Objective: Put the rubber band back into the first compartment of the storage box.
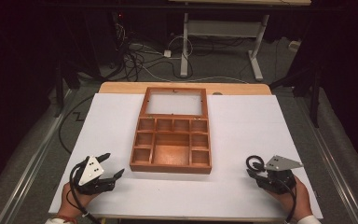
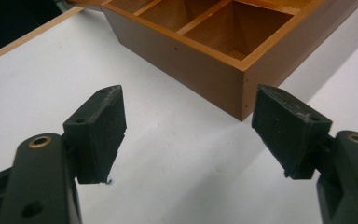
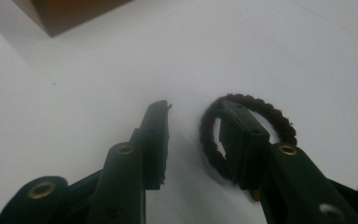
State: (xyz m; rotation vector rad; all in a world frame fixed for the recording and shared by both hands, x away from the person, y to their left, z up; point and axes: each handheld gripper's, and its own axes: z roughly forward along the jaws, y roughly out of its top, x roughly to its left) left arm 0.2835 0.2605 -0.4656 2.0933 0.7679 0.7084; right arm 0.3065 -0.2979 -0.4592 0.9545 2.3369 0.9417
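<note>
A wooden box (image 1: 170, 167) with several bare compartments stands mid-table, its glass-paned lid (image 1: 173, 102) lying open behind it. My left gripper (image 1: 115, 164) rests just off the box's front left corner (image 2: 191, 60), open wide (image 2: 189, 126) with nothing between its pads. My right gripper (image 1: 254, 171) sits at the front right, open a little (image 3: 196, 109). A dark braided hair tie (image 3: 272, 111) lies flat on the sheet under it. The right jaw reaches into the ring, so the ring's left strand sits between the jaws. The tie (image 1: 255, 163) is a small loop at the gripper's tip.
A white sheet (image 1: 242, 126) covers the table, with a strip of wooden tabletop (image 1: 121, 87) at the far edge. The box's front corner (image 3: 70, 14) shows far off in the right gripper view. Beyond the table are floor cables (image 1: 140, 56) and another table's legs (image 1: 184, 46).
</note>
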